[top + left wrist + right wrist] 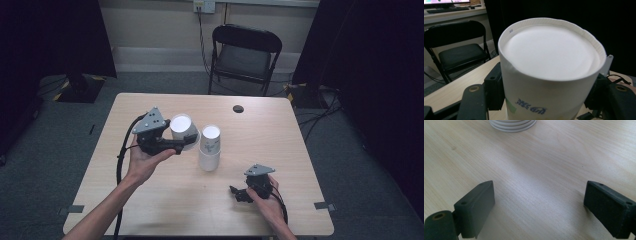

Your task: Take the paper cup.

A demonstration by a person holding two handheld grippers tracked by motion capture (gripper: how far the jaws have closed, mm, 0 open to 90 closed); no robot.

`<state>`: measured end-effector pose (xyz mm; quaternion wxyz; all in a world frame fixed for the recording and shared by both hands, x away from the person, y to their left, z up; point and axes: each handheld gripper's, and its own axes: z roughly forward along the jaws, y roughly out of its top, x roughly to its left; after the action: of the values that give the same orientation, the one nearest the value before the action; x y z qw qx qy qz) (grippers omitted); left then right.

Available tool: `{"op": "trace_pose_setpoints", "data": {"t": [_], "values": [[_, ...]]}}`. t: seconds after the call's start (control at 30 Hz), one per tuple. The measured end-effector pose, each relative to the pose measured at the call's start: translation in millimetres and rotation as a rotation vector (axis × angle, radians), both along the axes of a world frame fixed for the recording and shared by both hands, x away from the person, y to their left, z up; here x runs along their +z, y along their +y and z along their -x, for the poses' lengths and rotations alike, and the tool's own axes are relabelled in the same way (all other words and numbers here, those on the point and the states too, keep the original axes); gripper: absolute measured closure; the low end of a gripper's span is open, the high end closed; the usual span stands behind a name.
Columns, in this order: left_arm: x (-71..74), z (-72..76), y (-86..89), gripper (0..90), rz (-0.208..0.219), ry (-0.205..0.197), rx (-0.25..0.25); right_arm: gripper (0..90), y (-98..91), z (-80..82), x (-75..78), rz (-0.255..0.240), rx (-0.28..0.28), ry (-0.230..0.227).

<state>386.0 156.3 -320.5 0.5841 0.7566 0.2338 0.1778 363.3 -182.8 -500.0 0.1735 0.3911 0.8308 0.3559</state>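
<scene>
White paper makes up the cup (182, 131) that the left gripper (176, 145) grips by its side wall, lifted off the table (150, 200). Seen from the high view, the cup is tilted: its long axis leans, with the flat closed base turned up and toward the camera and the open mouth pointing down and away to the right, toward the stack of cups (209, 148). In the left gripper view the cup (549, 75) sits between the two black jaws, which press on its wall at both sides, base end facing the lens and blue print showing upside down on the wall. The held cup is just beside the stack; whether the two touch I cannot tell. That stack stands near the table's middle, bottoms up, its long axis vertical; its ringed rims (512, 124) rest on the wood in the right gripper view. The right gripper (239, 194) lies low at the table's near right side, well apart from the stack, jaws spread wide with nothing but bare wood between them.
</scene>
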Motion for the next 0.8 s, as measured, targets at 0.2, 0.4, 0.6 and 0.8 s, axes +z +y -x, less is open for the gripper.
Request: {"op": "trace_pose_setpoints", "data": {"t": [0.2, 0.4, 0.6, 0.8], "values": [[-8.1, 3.3, 13.1, 34.2, 0.021, 0.019, 0.008, 13.8, -0.3, 0.5, 0.4, -0.008, -0.024, -0.005], [-34.1, 6.6, 20.0, 34.2, 0.012, 0.054, 0.018, 15.4, 1.4, 1.0, 1.7, -0.024, -0.026, 0.0], [-56.2, 11.8, 20.9, 34.2, 0.012, 0.097, 0.006, 16.2, 3.5, 5.2, 11.3, -0.076, -0.004, -0.034], [-74.8, 18.9, 16.9, 34.2, -0.001, 0.136, -0.015, 23.9, 13.4, 14.7, 21.9, -0.121, 0.074, -0.05]]}}
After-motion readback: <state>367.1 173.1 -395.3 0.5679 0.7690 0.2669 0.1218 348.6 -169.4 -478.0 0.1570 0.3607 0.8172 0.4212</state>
